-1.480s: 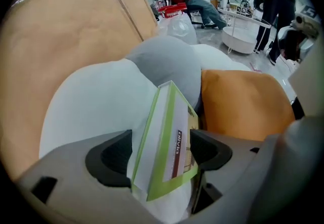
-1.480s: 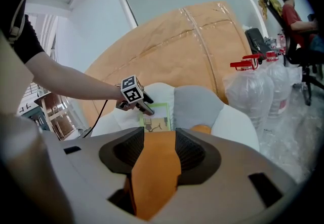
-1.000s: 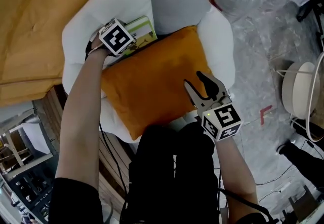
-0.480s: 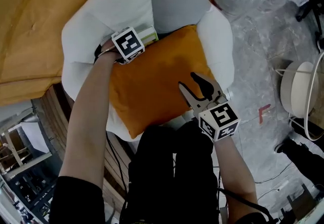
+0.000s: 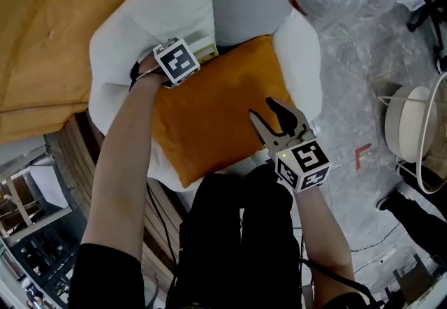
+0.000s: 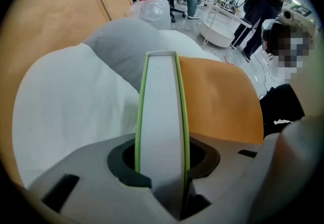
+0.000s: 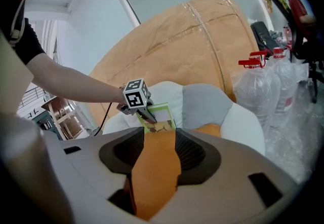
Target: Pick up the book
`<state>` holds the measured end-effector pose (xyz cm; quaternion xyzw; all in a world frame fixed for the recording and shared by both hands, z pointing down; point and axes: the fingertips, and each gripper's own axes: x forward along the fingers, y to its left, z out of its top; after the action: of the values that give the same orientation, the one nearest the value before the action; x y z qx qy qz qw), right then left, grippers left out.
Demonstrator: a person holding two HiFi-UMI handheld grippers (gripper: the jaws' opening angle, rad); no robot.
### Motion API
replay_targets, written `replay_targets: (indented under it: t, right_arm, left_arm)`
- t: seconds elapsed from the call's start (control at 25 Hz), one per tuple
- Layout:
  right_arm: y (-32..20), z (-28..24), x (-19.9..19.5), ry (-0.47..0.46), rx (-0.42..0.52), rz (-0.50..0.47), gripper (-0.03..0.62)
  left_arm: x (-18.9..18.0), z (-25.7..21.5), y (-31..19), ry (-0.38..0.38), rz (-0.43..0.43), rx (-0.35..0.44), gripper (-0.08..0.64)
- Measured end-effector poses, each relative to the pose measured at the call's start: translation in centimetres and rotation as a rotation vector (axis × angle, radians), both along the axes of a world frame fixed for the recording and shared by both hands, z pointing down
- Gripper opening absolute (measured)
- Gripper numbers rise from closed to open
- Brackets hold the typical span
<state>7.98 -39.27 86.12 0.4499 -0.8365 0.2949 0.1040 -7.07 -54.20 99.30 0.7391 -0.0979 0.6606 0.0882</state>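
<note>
Fingers (image 6: 120, 168) of the left gripper (image 5: 177, 61) press from both sides on the book (image 6: 162, 111), having just been closing on it; its pale page edge runs up between them, with a green cover on either flank; this gripper points straight down from the top of the seat.

Fingers (image 7: 195, 154) of the right gripper (image 5: 265, 111) stand apart with nothing gripped; only the cushion (image 7: 154, 172) shows through the gap; this gripper hovers over the cushion's near right part, angled downward, well apart from the left one.

Brown sheeting (image 5: 56, 21) fills the far left of the head view; crinkled clear plastic (image 5: 356, 84) covers the floor on the right, with a white round stand (image 5: 408, 122) near its edge.

A padded chair (image 5: 119, 35), white with a grey back panel, sits between them; the orange cushion lies in its seat, tilted as a diamond from the head view.

Black trousers (image 5: 237, 231) show below the cushion.

The book stands at the cushion's far left corner, between cushion and white padding; most of it hides under the left gripper's marker cube in the head view, with only a green-and-white corner showing; from the right gripper view its pale cover with a green border faces outward, behind the cushion's top edge; whether it has left the seat cannot be told.
</note>
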Motion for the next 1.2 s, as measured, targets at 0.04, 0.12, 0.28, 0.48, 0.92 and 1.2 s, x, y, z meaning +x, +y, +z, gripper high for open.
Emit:
replay_targets:
  t: [0.04, 0.12, 0.28, 0.48, 0.92, 1.2]
  right_arm:
    - [0.0, -0.4, -0.2, 0.001, -0.002, -0.004, 0.193]
    - [0.0, -1.6, -0.6, 0.002, -0.003, -0.016, 0.193]
    - [0.1, -5.0, -1.3, 0.013, 0.006, -0.040, 0.193]
    - [-0.2, -10.6, -1.4, 0.048, 0.024, -0.053, 0.193]
    - [-1.7, -28.2, -2.5, 0.109, 0.144, -0.110, 0.193]
    - [-1.6, -40.7, -2.7, 0.147, 0.269, -0.133, 0.192]
  left_arm:
    - [-0.1, -0.5, 0.1, 0.003, -0.005, 0.002, 0.141]
    - [-0.4, -1.8, 0.0, 0.006, -0.017, 0.011, 0.141]
    - [-0.7, -5.5, -0.3, 0.025, -0.032, 0.059, 0.141]
    - [-1.4, -11.3, 0.0, 0.064, -0.090, 0.082, 0.140]
    - [-2.5, -34.3, 1.2, 0.308, -0.249, 0.285, 0.138]
    - [-2.8, -51.1, 3.8, 0.509, -0.403, 0.495, 0.137]
